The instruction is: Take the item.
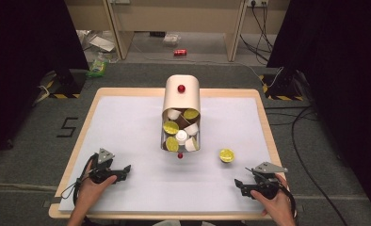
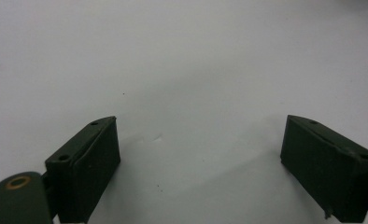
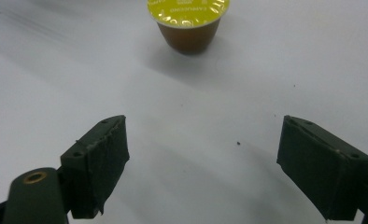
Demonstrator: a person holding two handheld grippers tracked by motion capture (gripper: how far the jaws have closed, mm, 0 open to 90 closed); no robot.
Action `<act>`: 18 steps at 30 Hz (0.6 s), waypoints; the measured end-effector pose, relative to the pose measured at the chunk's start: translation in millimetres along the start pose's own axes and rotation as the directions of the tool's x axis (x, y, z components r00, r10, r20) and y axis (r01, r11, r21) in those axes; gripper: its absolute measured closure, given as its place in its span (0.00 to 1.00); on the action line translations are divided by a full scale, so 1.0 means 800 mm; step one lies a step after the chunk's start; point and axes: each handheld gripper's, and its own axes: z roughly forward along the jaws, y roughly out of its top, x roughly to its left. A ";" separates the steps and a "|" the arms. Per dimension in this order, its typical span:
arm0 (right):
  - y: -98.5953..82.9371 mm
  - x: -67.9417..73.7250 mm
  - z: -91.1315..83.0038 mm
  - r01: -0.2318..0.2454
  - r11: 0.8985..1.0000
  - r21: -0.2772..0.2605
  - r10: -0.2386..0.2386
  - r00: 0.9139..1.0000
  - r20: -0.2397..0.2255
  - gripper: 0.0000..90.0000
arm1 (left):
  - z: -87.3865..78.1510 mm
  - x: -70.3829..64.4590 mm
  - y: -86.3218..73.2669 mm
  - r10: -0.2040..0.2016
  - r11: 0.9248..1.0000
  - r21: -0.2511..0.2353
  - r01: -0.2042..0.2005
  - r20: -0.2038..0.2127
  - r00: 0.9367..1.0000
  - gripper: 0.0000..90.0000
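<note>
A cream dispenser box point(image 1: 182, 96) with a red knob lies at the table's middle, its open end holding several coffee capsules point(image 1: 181, 134), some yellow-lidded, some white. One yellow-lidded capsule point(image 1: 226, 155) point(image 3: 188, 21) stands alone on the white mat, right of the box. A small red knob point(image 1: 180, 156) sits just in front of the box. My left gripper point(image 1: 120, 172) point(image 2: 198, 158) rests at the front left, open, with bare mat between its jaws. My right gripper point(image 1: 241, 184) point(image 3: 203, 163) rests at the front right, open and empty, the lone capsule a short way ahead of it.
The white mat point(image 1: 127, 127) covers a wooden table point(image 1: 84, 117). Beyond the table are grey floor, a red can point(image 1: 180, 52), cables point(image 1: 259, 28) and black stands at both sides. Open mat lies between the two grippers.
</note>
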 end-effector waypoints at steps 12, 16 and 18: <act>-0.009 -0.002 0.004 0.000 0.999 0.033 0.000 1.000 0.001 0.18 | 0.000 0.000 0.000 0.000 1.000 0.000 0.000 0.000 1.000 0.13; -0.010 -0.001 0.006 0.030 0.999 0.040 -0.030 1.000 0.007 0.16 | 0.000 0.000 0.000 0.001 1.000 0.000 -0.001 0.000 1.000 0.13; -0.011 0.003 0.007 0.063 0.997 0.051 -0.064 0.998 0.017 0.16 | 0.000 0.000 0.000 0.001 1.000 0.000 -0.001 0.000 1.000 0.13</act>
